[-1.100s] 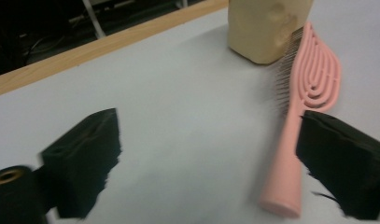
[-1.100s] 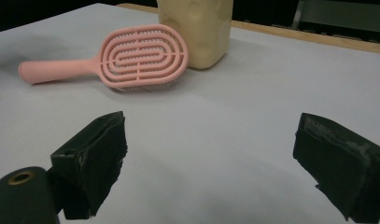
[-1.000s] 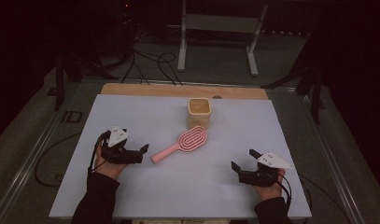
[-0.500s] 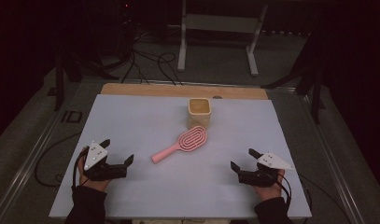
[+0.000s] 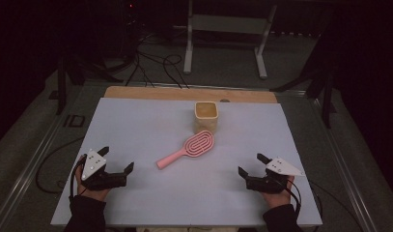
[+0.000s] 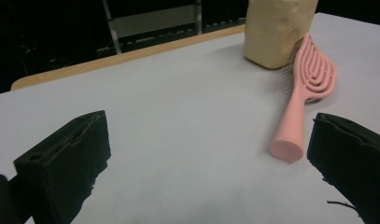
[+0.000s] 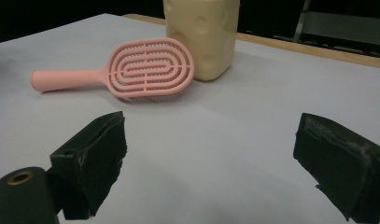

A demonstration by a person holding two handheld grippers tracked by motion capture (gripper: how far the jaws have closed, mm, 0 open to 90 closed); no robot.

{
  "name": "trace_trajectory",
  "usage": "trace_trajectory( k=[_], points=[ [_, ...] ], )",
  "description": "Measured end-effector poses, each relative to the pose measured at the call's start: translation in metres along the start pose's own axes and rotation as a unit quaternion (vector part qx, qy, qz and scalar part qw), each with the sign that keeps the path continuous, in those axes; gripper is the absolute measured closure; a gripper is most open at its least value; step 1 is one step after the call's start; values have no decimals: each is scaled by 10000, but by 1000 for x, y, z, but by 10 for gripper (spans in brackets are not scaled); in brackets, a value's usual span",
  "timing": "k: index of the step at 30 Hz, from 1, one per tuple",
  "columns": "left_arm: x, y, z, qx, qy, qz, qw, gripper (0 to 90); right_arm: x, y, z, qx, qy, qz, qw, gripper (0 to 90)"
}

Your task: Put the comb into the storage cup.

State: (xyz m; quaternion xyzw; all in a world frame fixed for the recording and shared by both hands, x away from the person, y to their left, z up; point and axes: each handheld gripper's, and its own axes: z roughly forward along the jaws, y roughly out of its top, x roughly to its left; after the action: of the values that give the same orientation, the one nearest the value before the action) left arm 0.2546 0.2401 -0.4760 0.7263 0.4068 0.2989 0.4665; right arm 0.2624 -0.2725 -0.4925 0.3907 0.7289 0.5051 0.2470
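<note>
Left gripper (image 5: pixel 118 160), jaws wide, empty, at the table's (image 5: pixel 136 125) near-left edge. Centre: pink hairbrush (image 5: pixel 187 150) lying bristles down, head just beside a beige cup (image 5: pixel 205 116). Right gripper (image 5: pixel 250 165), jaws wide, empty, near-right.

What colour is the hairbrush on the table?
Pink: the oval-headed plastic hairbrush shows best in the right gripper view.

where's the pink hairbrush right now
In the high view the pink hairbrush lies mid-table between both grippers, its head just in front of the yellow cup, handle pointing toward the left gripper.
</note>
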Motion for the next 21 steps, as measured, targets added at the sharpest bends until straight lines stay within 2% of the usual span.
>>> trace_trajectory(
  k=[5, 14, 16, 21],
  points=[
    [0, 0, 0, 11, 32, -75, 10000, 2, 1, 0, 0, -7, 16, 1, 10000, 93],
    [-4, 4, 4, 174, 117, 43, 9998, 2, 1, 0, 1, 11, 15, 3, 10000, 92],
    [-5, 8, 6, 239, 165, 107, 9995, 2, 1, -1, 2, 35, 13, 7, 10000, 93],
    [-7, 15, 11, 396, 312, 97, 9987, 3, 2, -2, 4, 60, 32, 13, 10000, 93]
  ],
)
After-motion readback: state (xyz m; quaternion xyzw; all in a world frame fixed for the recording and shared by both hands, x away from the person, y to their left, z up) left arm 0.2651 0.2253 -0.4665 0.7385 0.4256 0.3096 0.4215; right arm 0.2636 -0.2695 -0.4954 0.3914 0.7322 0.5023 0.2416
